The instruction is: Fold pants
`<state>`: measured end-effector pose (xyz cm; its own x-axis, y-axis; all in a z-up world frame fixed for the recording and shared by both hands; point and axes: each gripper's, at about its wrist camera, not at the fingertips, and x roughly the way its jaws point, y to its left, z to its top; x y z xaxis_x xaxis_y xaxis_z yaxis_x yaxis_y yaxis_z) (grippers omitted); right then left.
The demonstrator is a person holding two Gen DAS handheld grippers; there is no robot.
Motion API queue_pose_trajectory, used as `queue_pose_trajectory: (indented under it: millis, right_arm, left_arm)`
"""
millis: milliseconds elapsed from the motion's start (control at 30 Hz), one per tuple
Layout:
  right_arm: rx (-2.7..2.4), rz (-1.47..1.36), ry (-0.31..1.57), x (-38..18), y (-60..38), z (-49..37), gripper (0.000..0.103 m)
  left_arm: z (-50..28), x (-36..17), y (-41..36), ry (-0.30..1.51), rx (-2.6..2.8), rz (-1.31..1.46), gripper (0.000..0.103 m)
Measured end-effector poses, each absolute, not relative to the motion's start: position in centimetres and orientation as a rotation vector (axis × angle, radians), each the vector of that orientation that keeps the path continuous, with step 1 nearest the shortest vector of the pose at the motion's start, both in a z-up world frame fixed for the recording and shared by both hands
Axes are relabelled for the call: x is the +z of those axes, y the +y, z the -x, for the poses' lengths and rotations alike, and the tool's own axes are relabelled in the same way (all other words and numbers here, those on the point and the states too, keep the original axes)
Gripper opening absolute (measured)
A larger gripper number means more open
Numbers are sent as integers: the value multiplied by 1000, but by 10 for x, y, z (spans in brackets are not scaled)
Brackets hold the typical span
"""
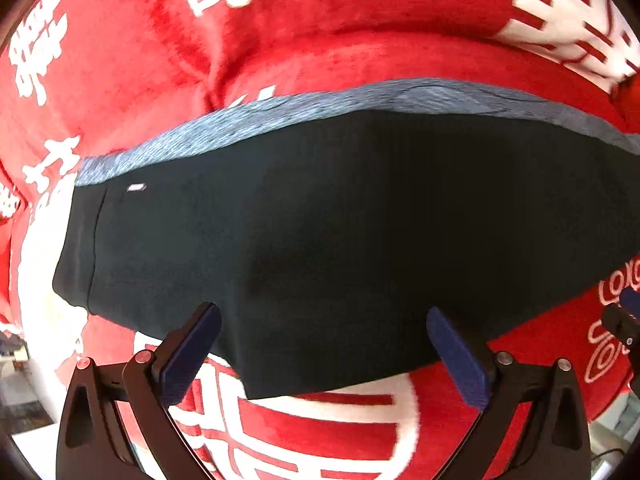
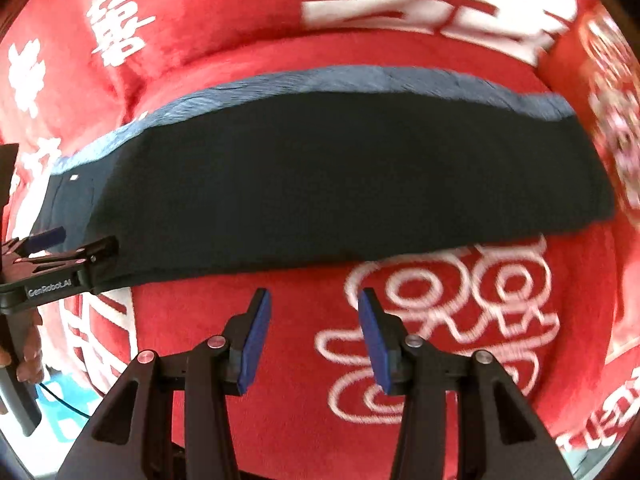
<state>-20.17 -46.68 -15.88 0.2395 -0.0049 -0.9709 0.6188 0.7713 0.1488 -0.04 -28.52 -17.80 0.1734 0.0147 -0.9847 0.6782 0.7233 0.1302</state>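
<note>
Dark pants (image 1: 340, 220) lie lengthwise across my red blanket (image 1: 320, 20), near hem between my wide-open left hand-held gripper (image 1: 322, 346), while my right hand-held gripper (image 2: 314, 336), half-open, hovers short of it.

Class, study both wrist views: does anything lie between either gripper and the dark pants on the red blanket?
Nothing visible does. The left gripper is open, its fingers over the pants' near edge. The right gripper is open over bare red blanket, short of the pants' near edge, with only blanket between them.
</note>
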Motion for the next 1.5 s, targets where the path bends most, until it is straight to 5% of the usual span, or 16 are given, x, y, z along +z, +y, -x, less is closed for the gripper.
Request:
queue_pose_trajectory:
  millis: [667, 1167, 1500]
  right_arm:
    - [-592, -836, 1254, -181, -497, 272, 55]
    - [-719, -1096, 952, -161, -596, 336, 55]
    - [-676, -1322, 758, -178, -602, 366, 55]
  left_arm:
    - [64, -165, -351, 1346, -694, -719, 103]
    - [78, -157, -428, 1311, -720, -630, 103]
    - [82, -198, -437, 1372, -689, -593, 103]
